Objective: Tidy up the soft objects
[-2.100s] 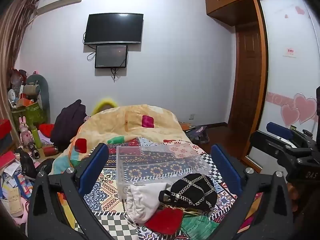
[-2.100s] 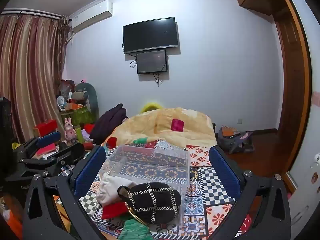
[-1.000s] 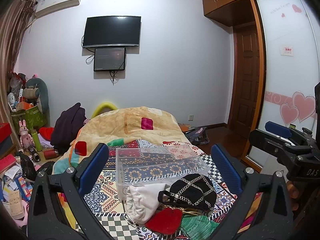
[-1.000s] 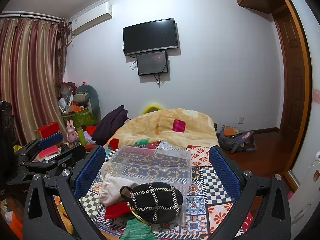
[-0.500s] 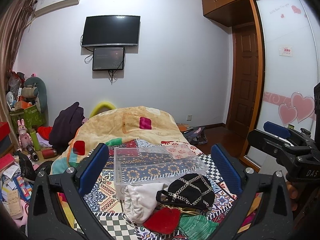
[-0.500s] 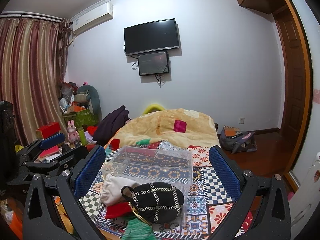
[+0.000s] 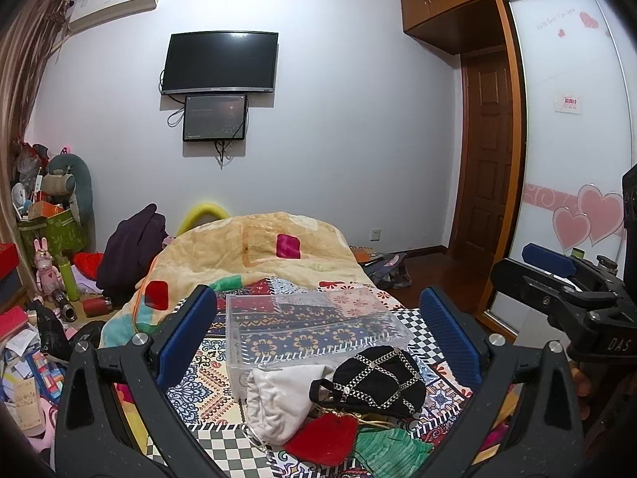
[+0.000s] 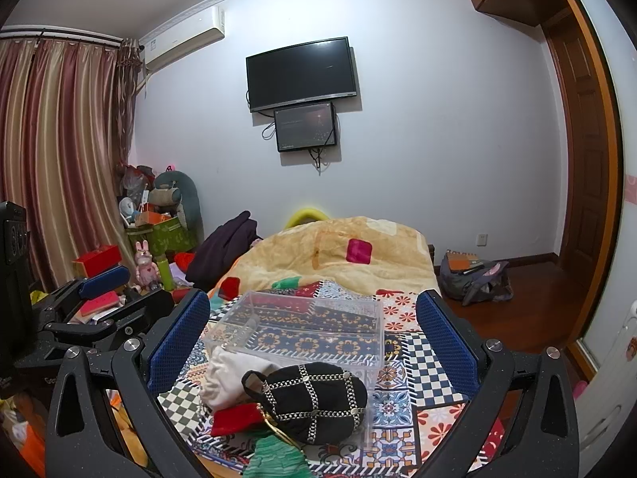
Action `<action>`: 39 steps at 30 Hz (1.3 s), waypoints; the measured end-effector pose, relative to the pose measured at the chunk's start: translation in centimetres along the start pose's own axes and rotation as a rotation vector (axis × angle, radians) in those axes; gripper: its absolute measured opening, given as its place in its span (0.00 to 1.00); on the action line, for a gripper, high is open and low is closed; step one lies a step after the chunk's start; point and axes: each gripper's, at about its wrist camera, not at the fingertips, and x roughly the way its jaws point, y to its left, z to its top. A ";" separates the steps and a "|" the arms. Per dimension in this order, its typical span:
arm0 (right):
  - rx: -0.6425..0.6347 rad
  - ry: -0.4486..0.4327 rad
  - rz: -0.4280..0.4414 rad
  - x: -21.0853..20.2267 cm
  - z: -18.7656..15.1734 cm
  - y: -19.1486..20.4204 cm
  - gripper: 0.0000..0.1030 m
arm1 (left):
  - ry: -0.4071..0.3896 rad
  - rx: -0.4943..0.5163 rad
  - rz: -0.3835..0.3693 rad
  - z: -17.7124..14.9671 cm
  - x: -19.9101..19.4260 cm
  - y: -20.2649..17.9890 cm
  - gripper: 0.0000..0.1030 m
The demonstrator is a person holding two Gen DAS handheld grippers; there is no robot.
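Note:
A clear plastic box [image 7: 314,328] [image 8: 306,328] stands empty on the patterned bedspread. In front of it lie a black pouch with chain trim [image 7: 376,380] [image 8: 308,400], a white cloth bag [image 7: 280,404] [image 8: 229,376], a red pouch [image 7: 324,438] [image 8: 235,418] and a green knitted piece [image 7: 388,448] [image 8: 274,458]. My left gripper [image 7: 318,330] is open and empty, held above the pile. My right gripper [image 8: 312,334] is open and empty, also above the pile. Each gripper shows at the edge of the other's view.
A rumpled yellow quilt [image 7: 258,251] covers the far half of the bed. Clutter, boxes and a dark coat [image 7: 131,247] fill the floor at left. A backpack [image 8: 473,277] lies on the wood floor at right, near the door [image 7: 485,151]. A television [image 7: 219,61] hangs on the wall.
Both grippers have shifted only slightly; the views drifted a little up and sideways. The box and soft objects have not moved. Both jaws stay open.

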 end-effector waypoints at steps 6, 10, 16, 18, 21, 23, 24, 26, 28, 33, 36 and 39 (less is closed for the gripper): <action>0.000 0.000 0.000 0.0 0.0 0.0 1.00 | 0.000 -0.003 0.000 0.0 0.0 0.2 1.00; 0.001 0.000 0.000 0.0 0.0 0.0 1.00 | -0.002 -0.003 -0.002 -0.1 0.0 0.2 1.00; -0.001 -0.002 0.002 -0.1 0.0 0.0 1.00 | 0.002 -0.005 -0.004 -0.2 0.2 0.2 1.00; 0.000 -0.003 0.001 -0.1 0.0 0.0 1.00 | 0.002 -0.006 -0.005 -0.2 0.2 0.3 1.00; 0.001 -0.003 0.003 -0.1 0.0 0.0 1.00 | 0.002 -0.007 -0.004 -0.2 0.1 0.2 1.00; 0.001 -0.003 0.003 -0.1 0.0 0.1 1.00 | 0.003 -0.008 -0.007 -0.2 0.2 0.3 1.00; 0.001 -0.002 0.003 -0.1 0.0 0.1 1.00 | 0.005 -0.009 -0.008 -0.3 0.2 0.3 1.00; 0.003 0.000 0.002 0.0 0.0 0.0 1.00 | 0.006 -0.008 -0.005 -0.3 0.3 0.3 1.00; 0.006 0.007 -0.001 0.2 -0.1 -0.2 1.00 | 0.010 -0.006 0.001 -0.4 0.5 0.3 1.00; 0.011 0.041 -0.003 1.3 -0.6 -0.6 1.00 | 0.048 -0.014 0.003 -1.0 1.8 0.8 1.00; 0.016 0.060 -0.023 2.2 -1.3 -1.0 1.00 | 0.101 -0.021 0.021 -2.1 3.2 1.4 1.00; 0.033 0.096 -0.013 3.4 -2.4 -1.8 1.00 | 0.164 -0.030 0.043 -3.6 4.9 2.0 1.00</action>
